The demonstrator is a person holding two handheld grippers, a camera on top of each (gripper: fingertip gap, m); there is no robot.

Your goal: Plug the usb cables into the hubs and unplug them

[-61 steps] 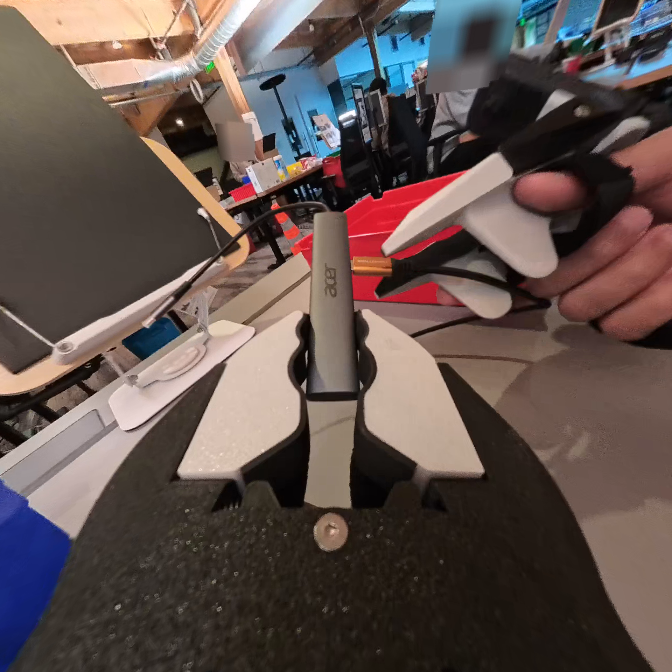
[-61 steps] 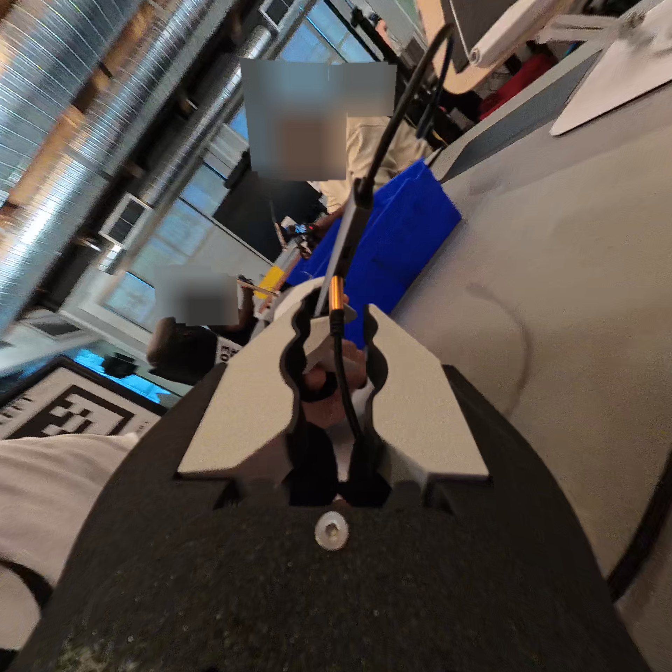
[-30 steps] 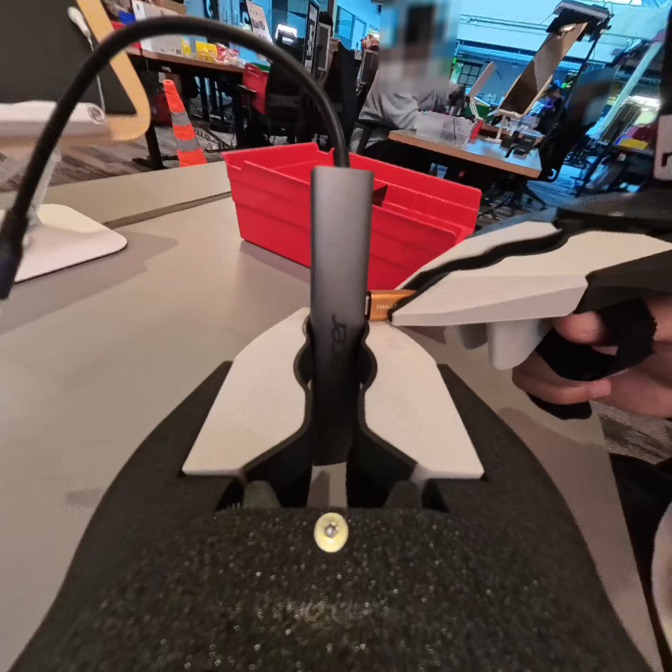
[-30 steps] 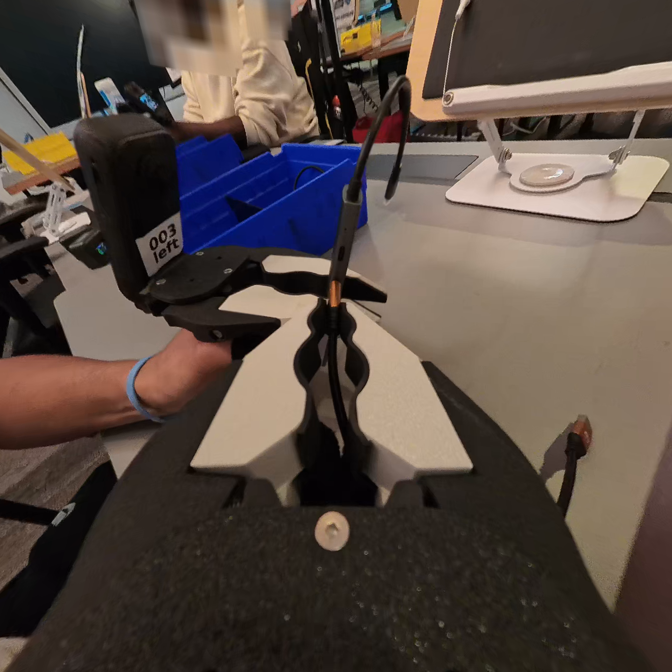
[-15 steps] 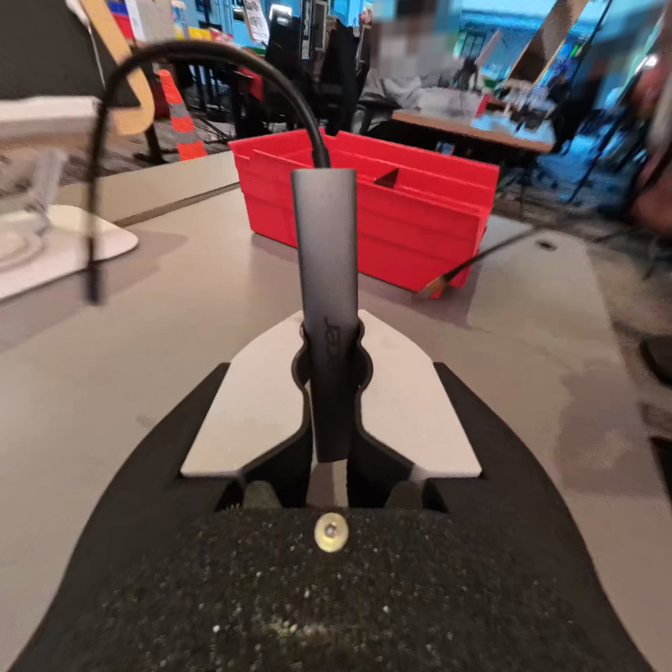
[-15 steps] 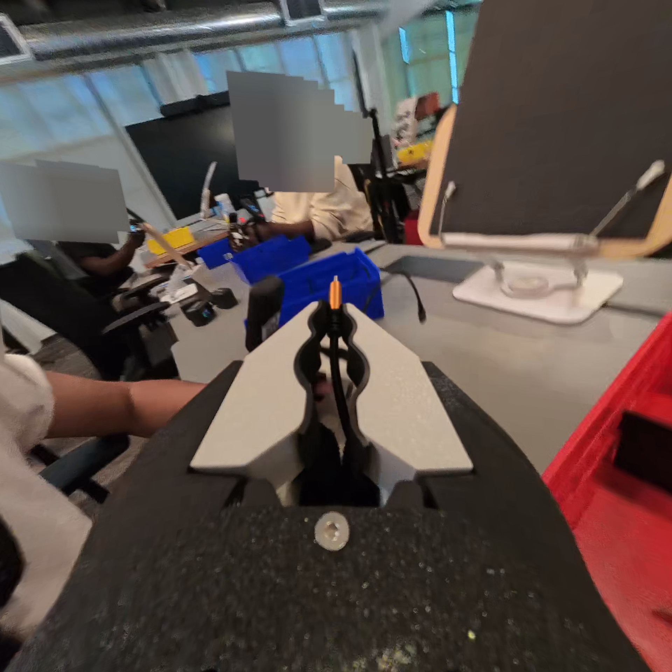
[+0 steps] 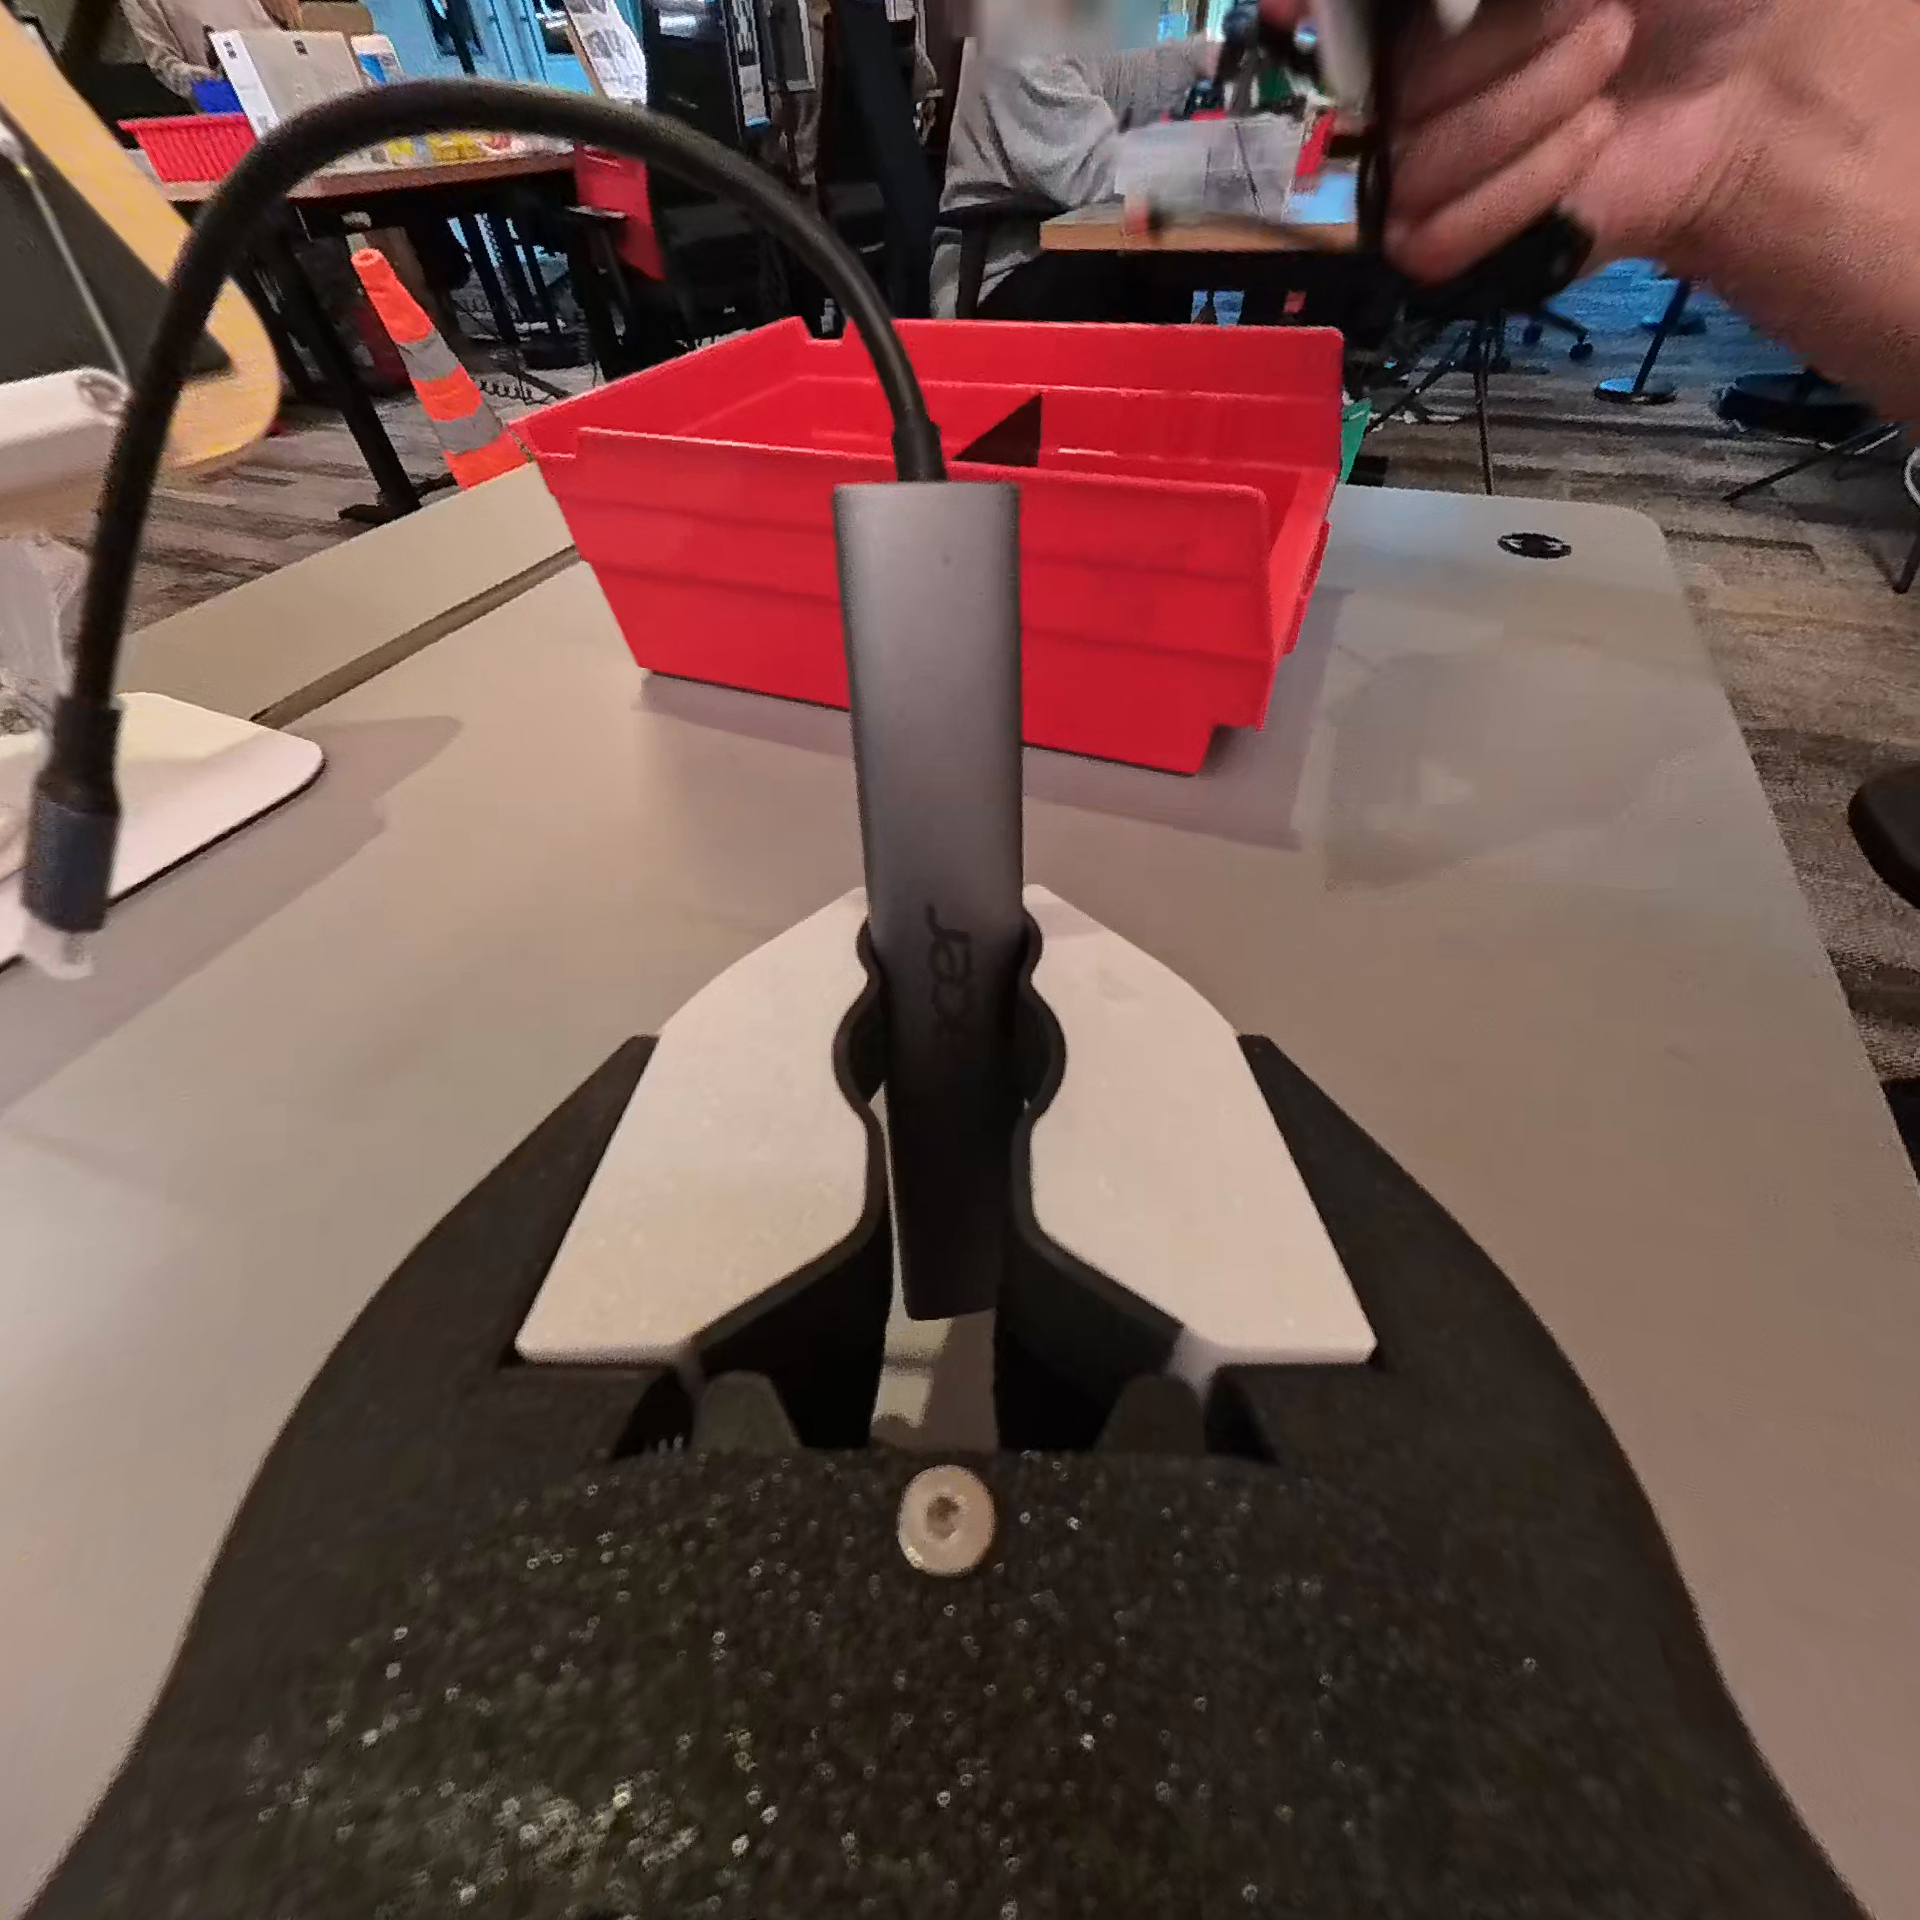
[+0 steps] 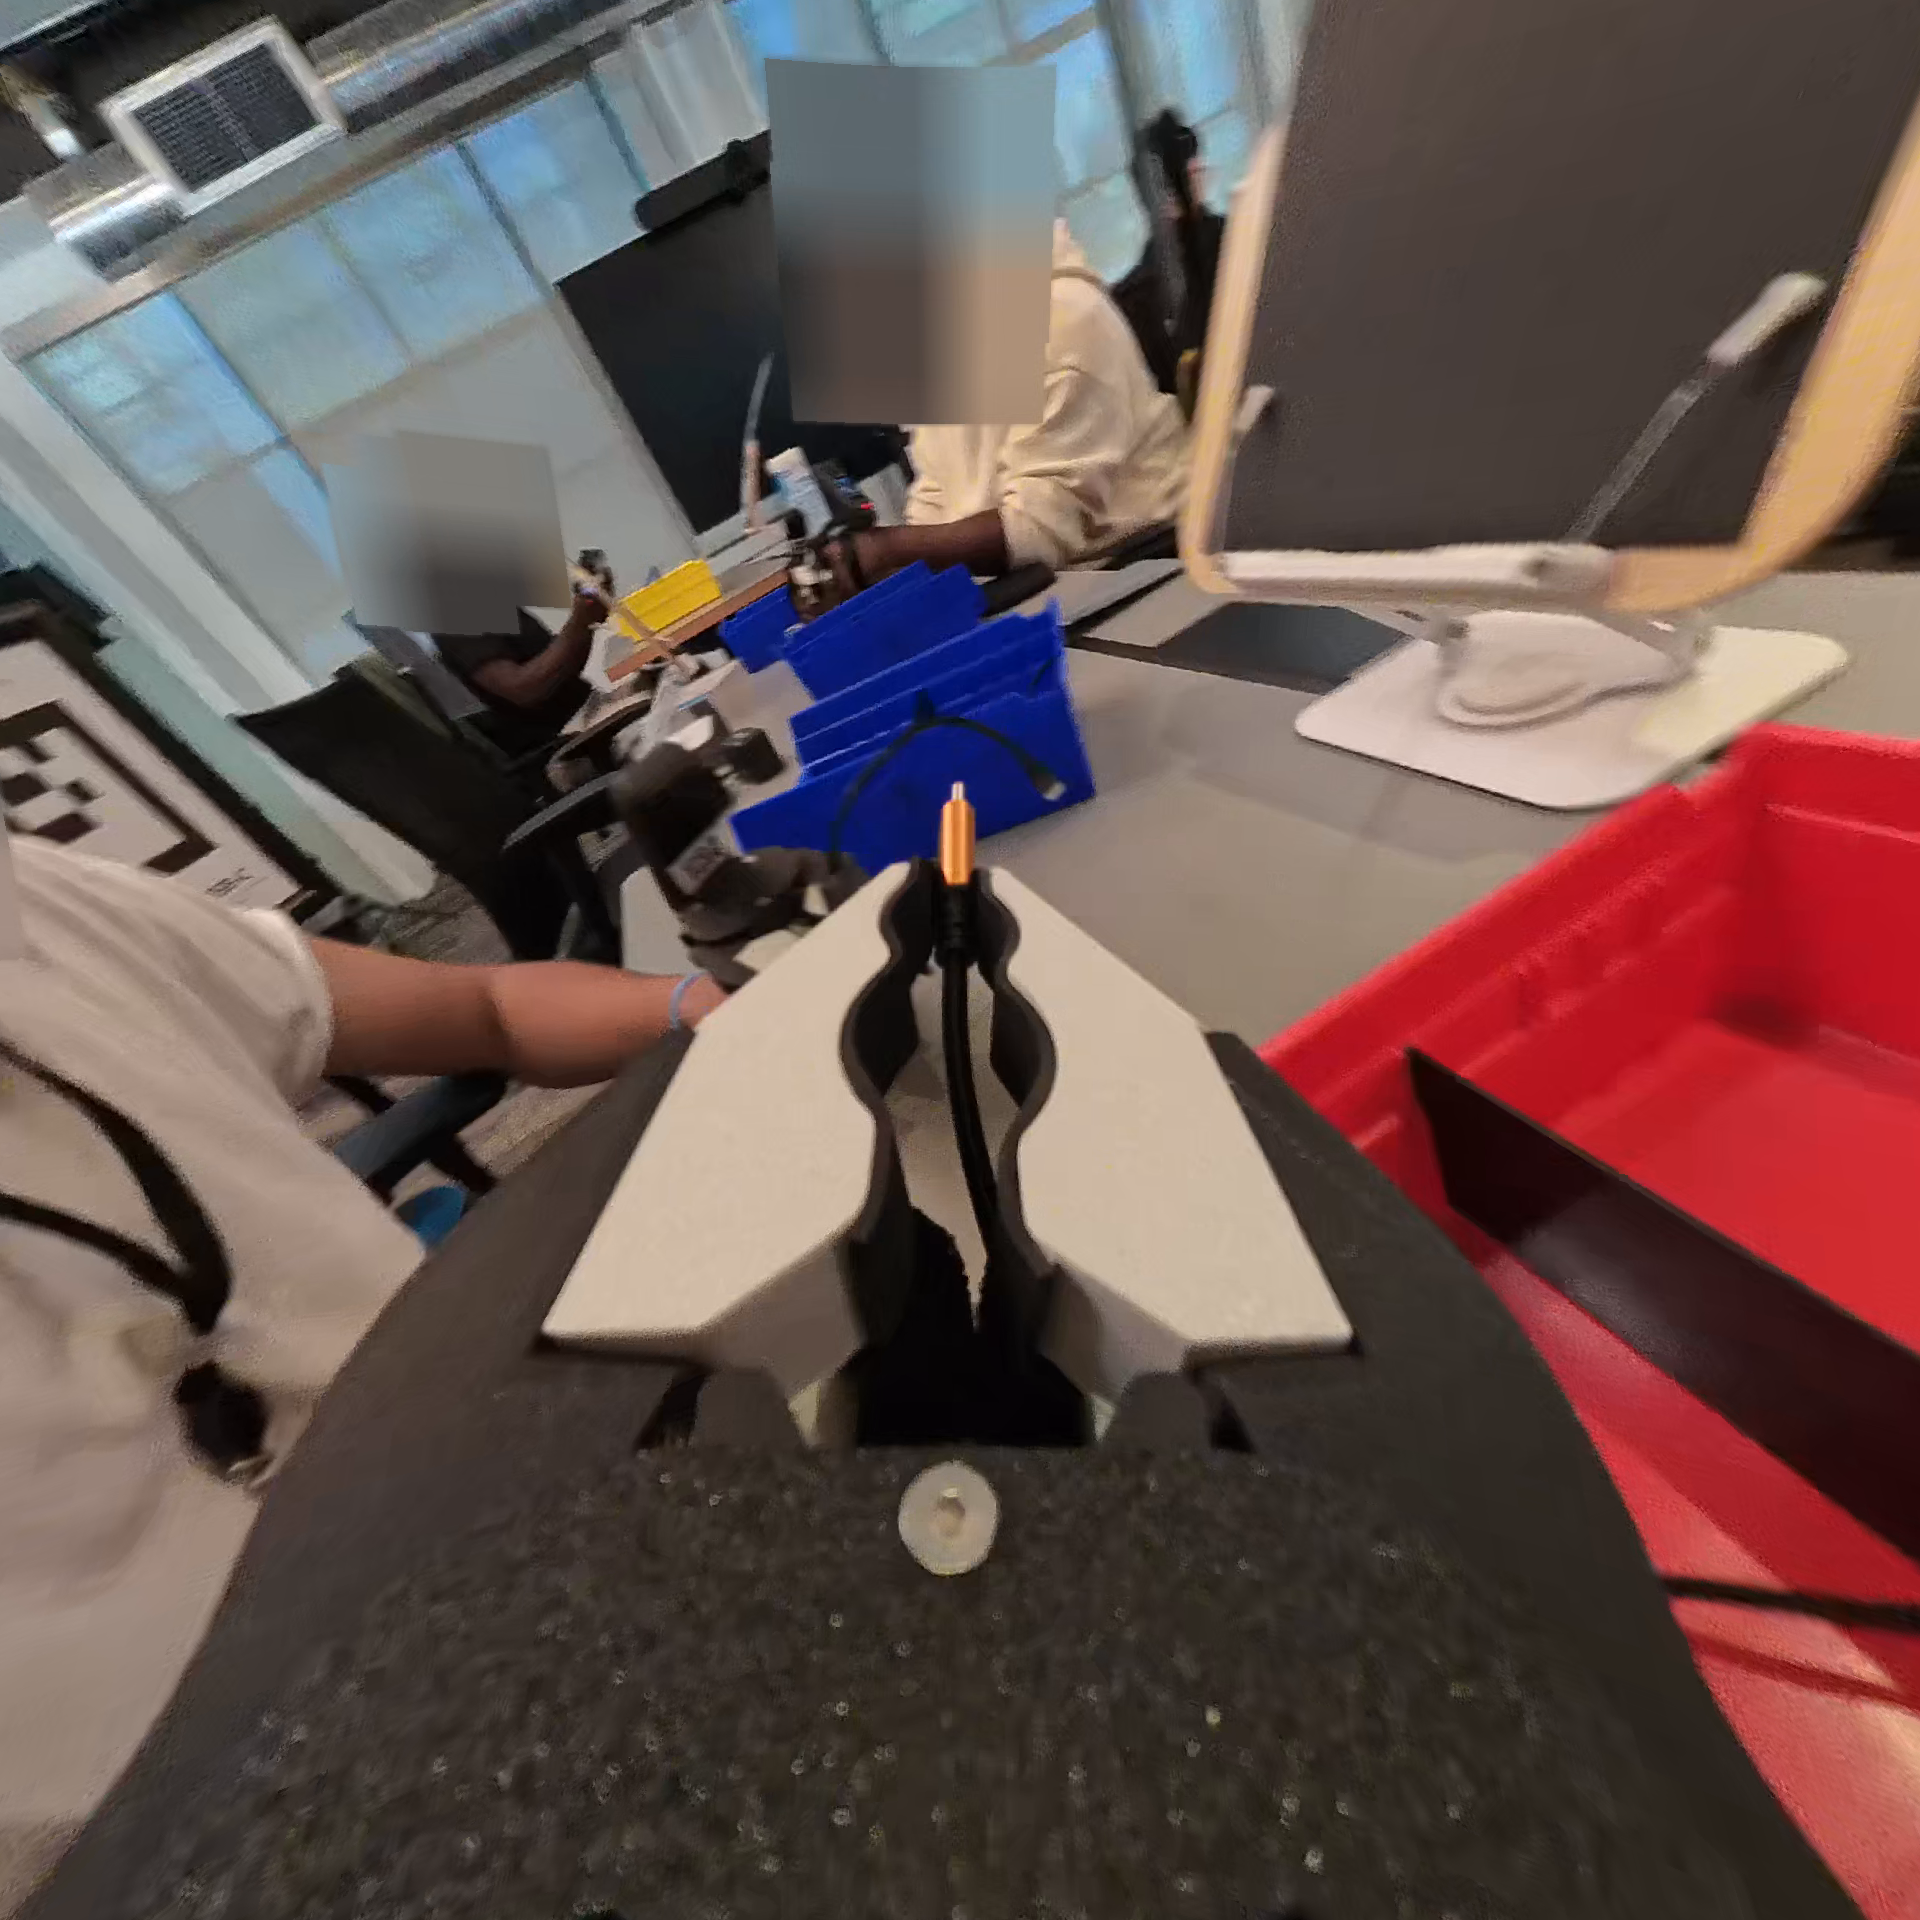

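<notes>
Left gripper (image 7: pixel 948 997): clamped on a grey hub (image 7: pixel 928 748), its long axis running forward along the fingers.
Hub lead (image 7: pixel 343 125): arcs up and left, its plug (image 7: pixel 68 821) hanging free.
Right gripper (image 8: pixel 951 904): pinching a black cable (image 8: pixel 961 1049); orange plug (image 8: pixel 955 840) pokes past the tips, pointing forward.
Relation: hub and orange plug apart; right gripper raised over the red bin (image 8: pixel 1621 997).
Surface: grey table (image 7: pixel 1455 935); blue bin (image 8: pixel 935 717) and white stand (image 8: pixel 1558 686) beyond.
Room: open workshop, people seated at other desks.

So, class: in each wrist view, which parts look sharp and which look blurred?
Left wrist view: the grey hub and red bin are sharp, the hand top right is smeared. Right wrist view: the orange plug is crisp, the blue bin soft.
</notes>
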